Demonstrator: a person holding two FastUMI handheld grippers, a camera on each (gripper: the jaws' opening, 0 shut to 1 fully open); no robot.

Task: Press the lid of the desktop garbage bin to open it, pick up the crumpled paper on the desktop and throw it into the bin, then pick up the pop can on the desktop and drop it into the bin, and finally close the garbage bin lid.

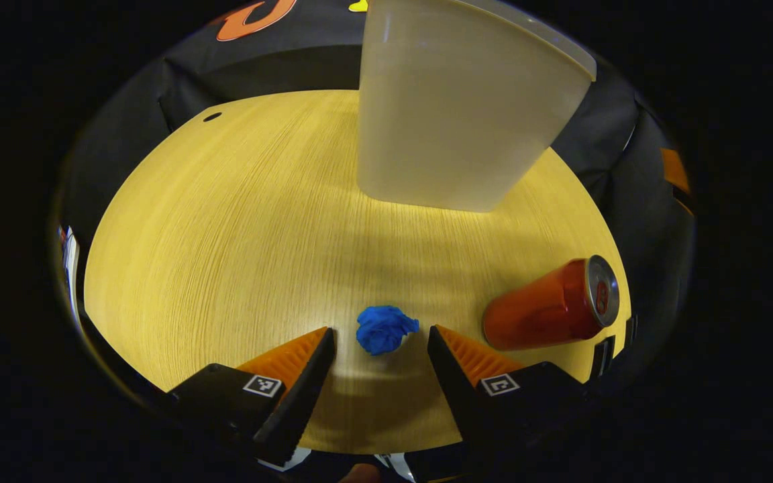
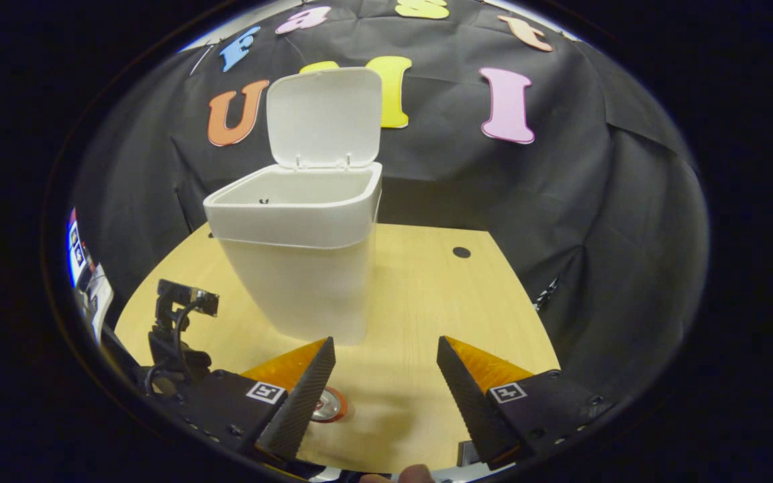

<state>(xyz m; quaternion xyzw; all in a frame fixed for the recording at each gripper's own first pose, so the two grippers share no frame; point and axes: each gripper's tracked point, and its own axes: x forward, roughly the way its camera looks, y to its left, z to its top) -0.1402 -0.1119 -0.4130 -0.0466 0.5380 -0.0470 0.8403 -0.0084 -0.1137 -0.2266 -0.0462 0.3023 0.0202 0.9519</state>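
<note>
Left gripper view has the left tongs [image 1: 381,349] spread around a crumpled blue paper ball [image 1: 385,329] on the yellow wooden counter [image 1: 225,235], while the right tongs [image 2: 386,369] gape before the white plastic bin [image 2: 299,268], its lid [image 2: 325,117] raised.

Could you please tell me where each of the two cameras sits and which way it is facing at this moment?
Left gripper view: rides on the left hand-held gripper, low over the table, facing the crumpled paper between its open fingers; bin behind, pop can beside.
Right gripper view: rides on the right hand-held gripper, fingers open, facing the bin with its lid raised; can top by one finger.
Shared: bin, can, table.
</note>
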